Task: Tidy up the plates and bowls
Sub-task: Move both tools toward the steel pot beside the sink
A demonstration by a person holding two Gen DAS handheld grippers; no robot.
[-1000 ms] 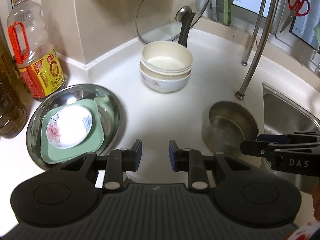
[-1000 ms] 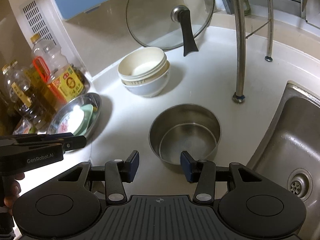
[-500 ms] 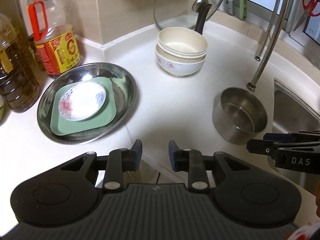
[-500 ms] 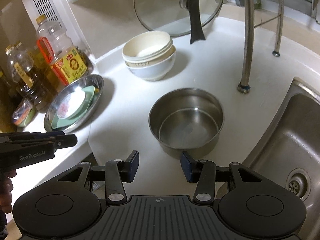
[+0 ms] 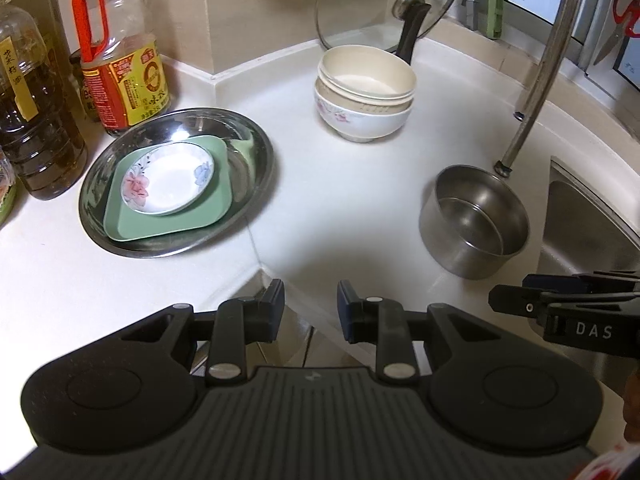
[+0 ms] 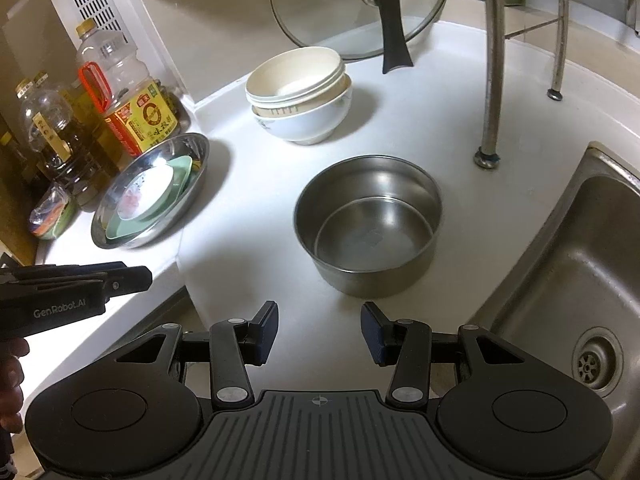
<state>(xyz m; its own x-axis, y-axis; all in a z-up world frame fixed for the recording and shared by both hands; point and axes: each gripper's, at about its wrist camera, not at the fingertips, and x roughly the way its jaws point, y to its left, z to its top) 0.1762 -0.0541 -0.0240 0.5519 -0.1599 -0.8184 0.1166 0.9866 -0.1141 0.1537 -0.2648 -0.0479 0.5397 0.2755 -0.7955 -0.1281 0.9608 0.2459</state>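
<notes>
Hovering over the front edge of a white kitchen counter (image 5: 360, 200), my left gripper (image 5: 311, 312) hangs with its jaws parted and nothing between them, and my right gripper (image 6: 319, 328) is likewise spread and empty, just short of a round stainless-steel pot (image 6: 368, 220). That pot stands upright on the counter, just beside the steel sink (image 6: 560, 280) and near the foot of the curved metal faucet pipe (image 6: 494, 60). Farther back, a stack of cream and white nested bowls (image 5: 364, 92), the lowest printed with flowers, sits on the counter in front of a glass pan lid with a black handle (image 6: 360, 4) leaning against the wall. To the left, a wide round stainless-steel tray (image 5: 176, 180) holds a pale green square plate (image 5: 160, 220) with a small white flowered saucer (image 5: 168, 178) lying on top of it. A yellow-labelled plastic oil bottle with a red handle (image 5: 120, 60) stands just behind the tray, beside a darker oil bottle (image 5: 32, 112).
</notes>
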